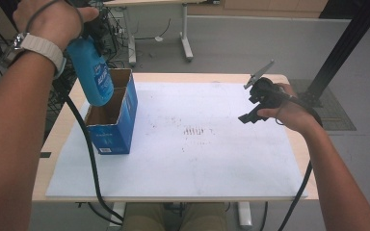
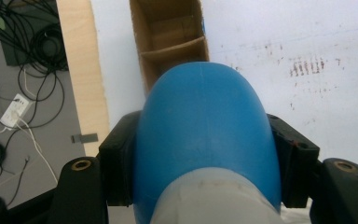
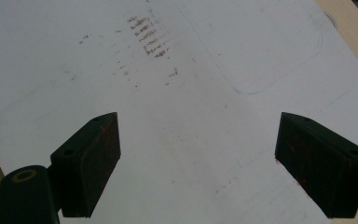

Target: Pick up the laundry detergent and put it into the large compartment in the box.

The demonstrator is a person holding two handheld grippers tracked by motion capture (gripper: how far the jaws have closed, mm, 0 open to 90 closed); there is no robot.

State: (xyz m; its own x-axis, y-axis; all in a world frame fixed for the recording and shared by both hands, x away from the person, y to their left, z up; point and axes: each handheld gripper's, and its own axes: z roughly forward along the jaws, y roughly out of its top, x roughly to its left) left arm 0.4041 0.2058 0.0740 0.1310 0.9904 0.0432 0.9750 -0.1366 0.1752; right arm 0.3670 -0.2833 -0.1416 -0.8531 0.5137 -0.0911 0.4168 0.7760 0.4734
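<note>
Jaws of the left hand-held gripper (image 2: 205, 163) clamp a blue bottle (image 2: 205, 140), its bottom hanging just above the open cardboard box (image 1: 112, 122) on the bench (image 1: 202, 144). Right hand-held gripper (image 3: 198, 158) hovers well apart, jaws spread wide, empty.

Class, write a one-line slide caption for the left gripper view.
Left gripper clamps a blue bottle above the divided cardboard box on the white mat.
</note>
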